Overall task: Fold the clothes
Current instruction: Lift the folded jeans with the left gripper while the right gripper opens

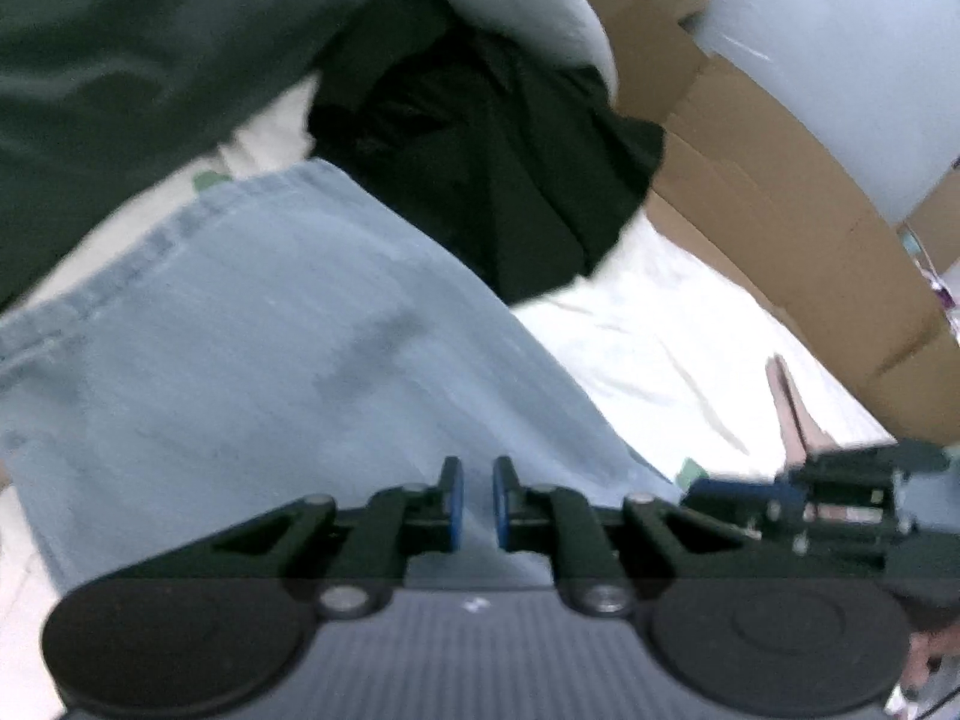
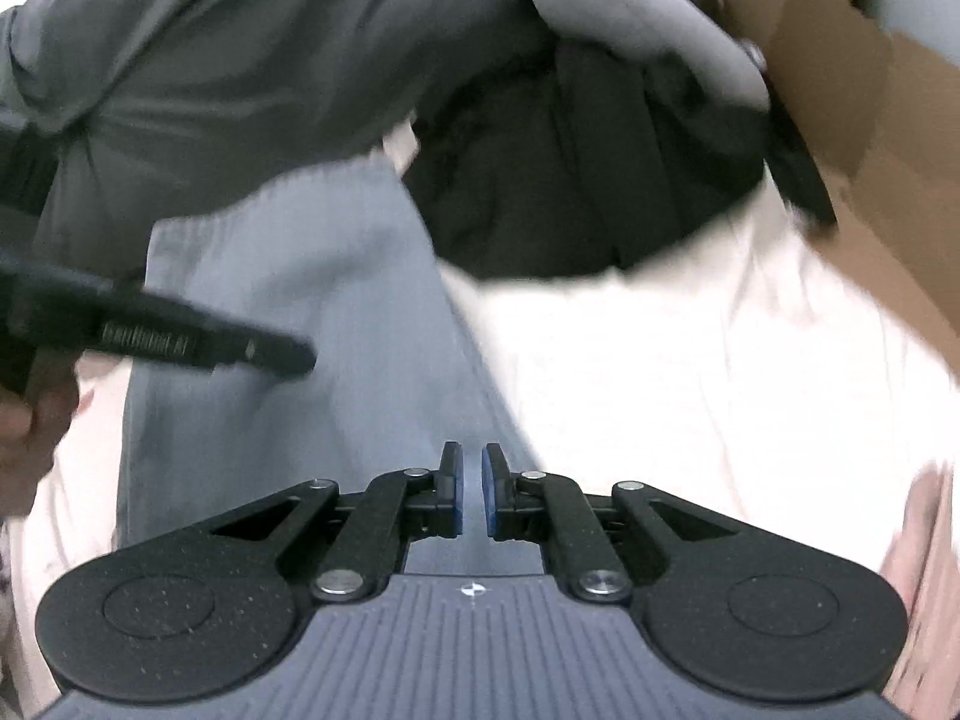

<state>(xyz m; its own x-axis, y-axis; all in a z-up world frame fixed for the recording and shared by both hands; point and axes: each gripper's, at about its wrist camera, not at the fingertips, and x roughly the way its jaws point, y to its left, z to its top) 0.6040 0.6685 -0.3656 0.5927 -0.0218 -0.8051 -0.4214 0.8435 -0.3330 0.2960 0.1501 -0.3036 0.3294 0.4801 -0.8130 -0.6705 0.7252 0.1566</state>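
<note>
Left wrist view: the left gripper (image 1: 477,501) has its jaws nearly together, with no fabric visibly clamped, above a pair of light-blue jeans (image 1: 252,348) spread on a white sheet (image 1: 648,360). A black garment (image 1: 480,162) and a dark green garment (image 1: 120,78) lie crumpled beyond, beside a cardboard box (image 1: 798,228). Right wrist view: the right gripper (image 2: 472,489) also has its jaws nearly together over the jeans' edge; whether they pinch cloth cannot be told. Judged progress: early. The jeans are being worked on; the other garments remain unfolded.
</note>
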